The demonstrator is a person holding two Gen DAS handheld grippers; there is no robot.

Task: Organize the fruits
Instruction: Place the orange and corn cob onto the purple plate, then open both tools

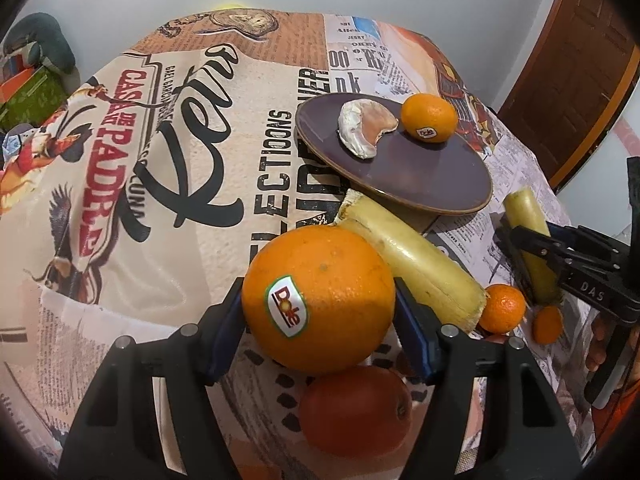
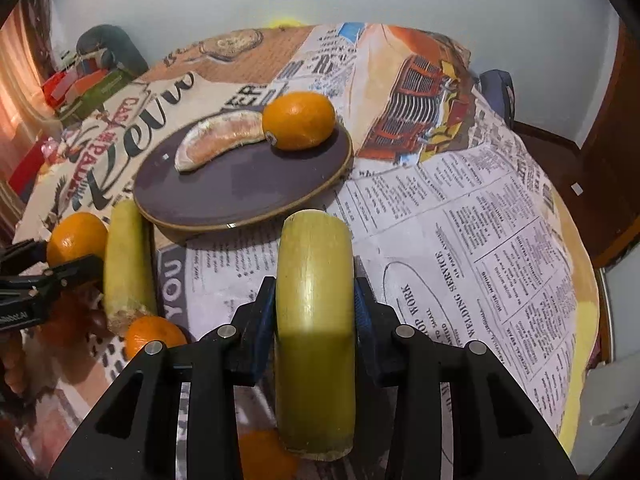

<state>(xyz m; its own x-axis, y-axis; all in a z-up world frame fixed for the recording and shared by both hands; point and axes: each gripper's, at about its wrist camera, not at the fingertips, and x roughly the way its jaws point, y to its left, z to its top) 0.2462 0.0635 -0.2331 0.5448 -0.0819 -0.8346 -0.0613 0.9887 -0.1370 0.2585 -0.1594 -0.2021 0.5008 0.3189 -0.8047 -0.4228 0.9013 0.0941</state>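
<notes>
My left gripper (image 1: 318, 304) is shut on a large orange (image 1: 318, 298) with a Dole sticker, held above the table. My right gripper (image 2: 315, 304) is shut on a yellow-green sugarcane piece (image 2: 315, 312); it also shows in the left wrist view (image 1: 528, 240). A dark round plate (image 1: 420, 168) holds a peeled pomelo wedge (image 1: 366, 126) and a small orange (image 1: 429, 117); the plate (image 2: 240, 188) shows in the right wrist view too. A second sugarcane piece (image 1: 416, 264) lies beside the plate.
A red tomato-like fruit (image 1: 356, 410) lies below the held orange. Two small mandarins (image 1: 502, 307) (image 1: 547, 324) lie to the right. The table wears a newspaper-print cloth (image 2: 480, 240). Boxes (image 1: 28, 88) sit at far left, a brown door (image 1: 568, 76) at right.
</notes>
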